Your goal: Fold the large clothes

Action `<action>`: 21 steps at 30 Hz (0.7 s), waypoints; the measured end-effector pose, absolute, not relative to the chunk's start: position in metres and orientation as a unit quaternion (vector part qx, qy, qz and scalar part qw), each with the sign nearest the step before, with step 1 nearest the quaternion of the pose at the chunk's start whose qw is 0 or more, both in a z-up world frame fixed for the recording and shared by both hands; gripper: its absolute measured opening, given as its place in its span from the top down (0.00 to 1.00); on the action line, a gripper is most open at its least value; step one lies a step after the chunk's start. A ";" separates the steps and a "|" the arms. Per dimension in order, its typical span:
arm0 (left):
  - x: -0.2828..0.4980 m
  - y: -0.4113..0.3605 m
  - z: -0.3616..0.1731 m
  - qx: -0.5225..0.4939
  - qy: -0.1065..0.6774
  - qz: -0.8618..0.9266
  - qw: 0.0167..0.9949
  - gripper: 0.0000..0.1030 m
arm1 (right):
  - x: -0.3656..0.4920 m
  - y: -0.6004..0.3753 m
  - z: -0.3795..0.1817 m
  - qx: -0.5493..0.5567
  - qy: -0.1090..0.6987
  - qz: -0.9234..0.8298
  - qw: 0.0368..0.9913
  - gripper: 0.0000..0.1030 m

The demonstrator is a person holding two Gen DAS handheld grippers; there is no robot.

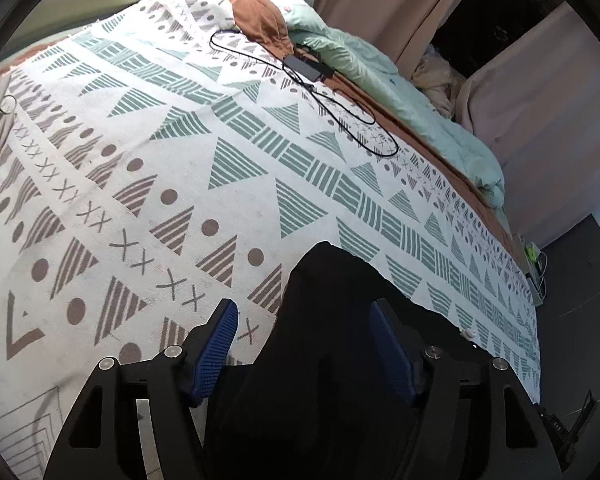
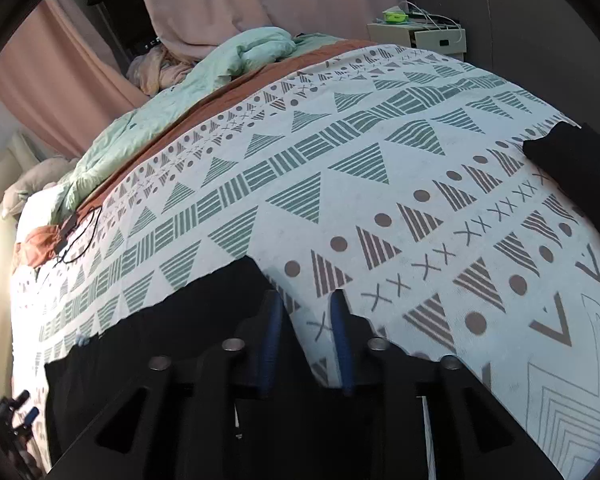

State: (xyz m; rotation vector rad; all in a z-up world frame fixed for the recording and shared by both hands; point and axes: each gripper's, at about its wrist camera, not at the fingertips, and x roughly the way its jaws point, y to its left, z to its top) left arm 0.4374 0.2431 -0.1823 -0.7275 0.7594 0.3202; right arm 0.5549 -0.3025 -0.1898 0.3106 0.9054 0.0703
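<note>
Left gripper (image 1: 304,316): pitched steeply downward, jaws spread wide, blue ribbed pads (image 1: 216,344) facing each other across broad gap, not pressing on anything. Right gripper (image 2: 306,320): likewise pitched downward, jaws parted narrowly, blue pads (image 2: 274,320) near-parallel, nothing clamped between them.

matt black cloth garment (image 1: 324,320); woven printed bedspread (image 1: 180,160); ribbed blue pads (image 1: 216,356)

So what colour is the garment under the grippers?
Plain black garment, no pattern, lying on the patterned bedspread. The left wrist view shows it best.
</note>
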 end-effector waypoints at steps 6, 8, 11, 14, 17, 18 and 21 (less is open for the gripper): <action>0.407 0.231 -0.167 -0.333 0.355 0.145 0.861 0.33 | 0.529 -0.297 -0.184 0.150 0.440 0.055 0.884 0.66; 0.394 0.230 -0.165 -0.332 0.349 0.148 0.864 0.33 | 0.519 -0.298 -0.182 0.155 0.440 0.059 0.882 0.61; 0.378 0.233 -0.164 -0.339 0.340 0.156 0.863 0.33 | 0.506 -0.303 -0.183 0.170 0.442 0.060 0.879 0.57; 0.365 0.236 -0.167 -0.342 0.343 0.172 0.858 0.33 | 0.493 -0.311 -0.184 0.185 0.446 0.059 0.874 0.57; 0.351 0.232 -0.167 -0.348 0.345 0.168 0.856 0.33 | 0.478 -0.317 -0.182 0.194 0.447 0.058 0.871 0.57; 0.346 0.230 -0.165 -0.346 0.343 0.167 0.857 0.33 | 0.470 -0.318 -0.181 0.197 0.446 0.060 0.871 0.57; 0.332 0.224 -0.165 -0.335 0.345 0.165 0.861 0.33 | 0.453 -0.321 -0.179 0.196 0.445 0.065 0.871 0.57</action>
